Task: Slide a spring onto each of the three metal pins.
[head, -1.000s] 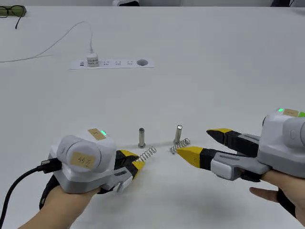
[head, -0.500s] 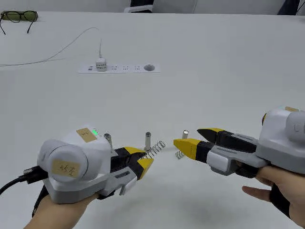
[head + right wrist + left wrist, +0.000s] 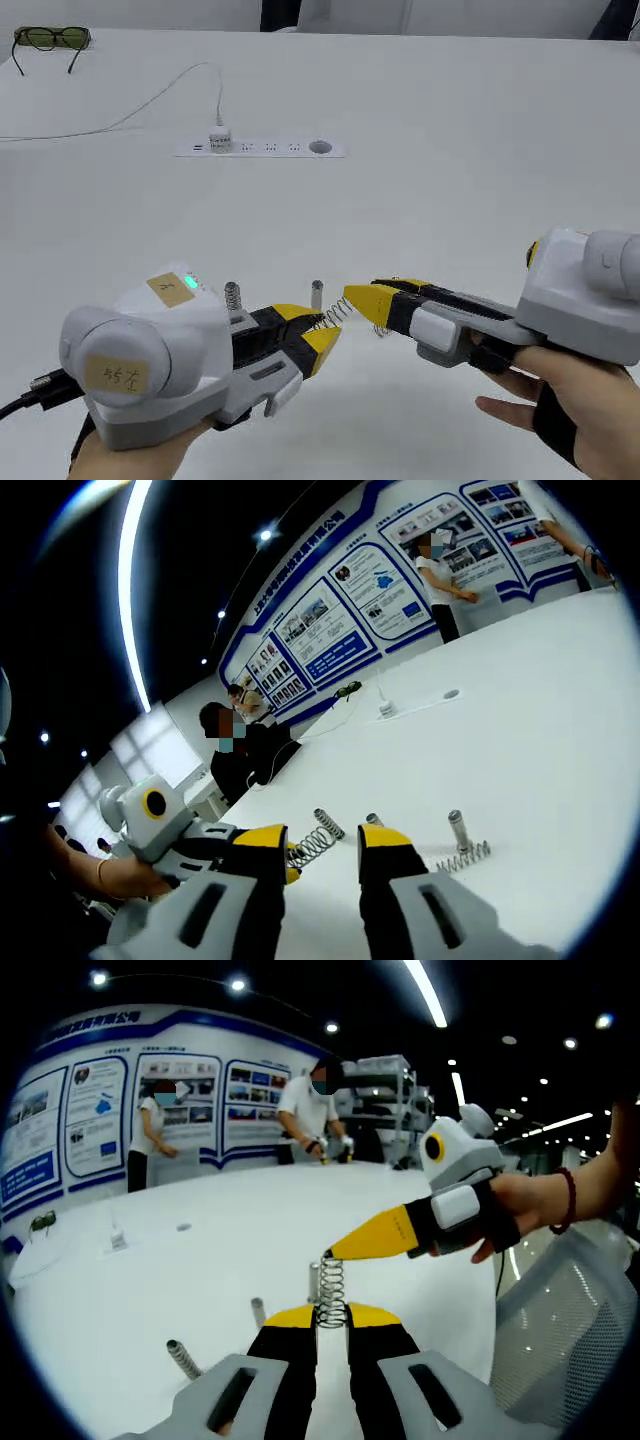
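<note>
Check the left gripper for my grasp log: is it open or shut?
Shut on the spring: the left gripper pinches its lower coils between both yellow jaw tips.

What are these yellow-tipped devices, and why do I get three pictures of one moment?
No robot here: a person holds a hand-held gripper in each hand, each with two yellow-tipped fingers. The head view comes from a headset camera looking down at the white table. The two round pictures come from cameras riding on the grippers, looking along their fingers. The left gripper is shut on a spring. The right gripper, fingers slightly apart, has a tip at that spring's top. Three metal pins stand on the table: the first pin already wears a spring, the second pin is bare, and the third pin has a loose spring lying beside it. Farther back lie a power strip and glasses.
</note>
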`<state>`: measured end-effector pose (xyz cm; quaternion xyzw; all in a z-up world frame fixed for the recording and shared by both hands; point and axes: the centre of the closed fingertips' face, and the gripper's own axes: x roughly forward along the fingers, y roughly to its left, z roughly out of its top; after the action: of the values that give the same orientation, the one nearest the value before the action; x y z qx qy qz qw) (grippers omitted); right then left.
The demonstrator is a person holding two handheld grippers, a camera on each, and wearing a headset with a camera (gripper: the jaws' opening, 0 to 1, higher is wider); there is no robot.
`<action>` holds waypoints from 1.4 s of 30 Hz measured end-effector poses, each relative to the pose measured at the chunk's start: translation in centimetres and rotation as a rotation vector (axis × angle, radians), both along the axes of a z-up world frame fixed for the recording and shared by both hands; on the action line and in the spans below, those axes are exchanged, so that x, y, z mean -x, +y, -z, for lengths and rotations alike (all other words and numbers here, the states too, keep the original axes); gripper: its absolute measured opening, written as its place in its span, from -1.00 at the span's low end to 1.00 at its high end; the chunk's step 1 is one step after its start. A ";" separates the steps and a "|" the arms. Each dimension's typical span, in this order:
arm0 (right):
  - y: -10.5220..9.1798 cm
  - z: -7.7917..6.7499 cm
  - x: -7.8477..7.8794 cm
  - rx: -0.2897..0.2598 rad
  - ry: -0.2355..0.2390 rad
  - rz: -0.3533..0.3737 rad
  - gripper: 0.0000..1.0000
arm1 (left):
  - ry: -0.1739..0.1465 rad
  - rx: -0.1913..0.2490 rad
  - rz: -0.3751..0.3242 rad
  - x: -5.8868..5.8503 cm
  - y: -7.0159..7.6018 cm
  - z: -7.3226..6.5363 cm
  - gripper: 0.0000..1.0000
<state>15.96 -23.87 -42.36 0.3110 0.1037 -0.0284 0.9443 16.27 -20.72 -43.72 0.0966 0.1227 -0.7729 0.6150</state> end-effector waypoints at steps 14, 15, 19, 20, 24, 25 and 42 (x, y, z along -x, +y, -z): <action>1.0 -0.8 -0.3 -0.192 -0.073 -0.019 -0.70 | 0.081 0.066 0.003 0.3 0.3 -1.2 -0.80; 1.0 -0.8 -0.3 -0.198 -0.075 -0.020 -0.73 | 0.085 0.066 0.004 0.3 0.3 -1.2 -0.80; 1.2 -0.9 -0.2 -0.209 -0.088 -0.034 -0.74 | 0.083 0.071 0.008 0.4 0.4 -1.3 -0.80; 1.3 -1.0 -0.2 -0.205 -0.094 -0.039 -0.74 | 0.083 0.072 0.008 0.4 0.4 -1.3 -0.79; 1.6 -1.3 -0.2 -0.186 -0.106 -0.052 -0.75 | 0.083 0.067 0.008 0.5 0.5 -1.4 -0.79; 1.6 -1.4 -0.3 -0.177 -0.107 -0.055 -0.76 | 0.083 0.066 0.008 0.5 0.4 -1.4 -0.79; 0.4 -2.1 -1.1 -0.028 -0.086 -0.036 -0.77 | -0.003 -0.012 -0.016 -0.5 1.2 0.0 -0.65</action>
<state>17.11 -23.47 -40.22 0.3230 0.0690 0.0032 0.9439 16.76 -19.52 -43.72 0.1006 0.1270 -0.7670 0.6208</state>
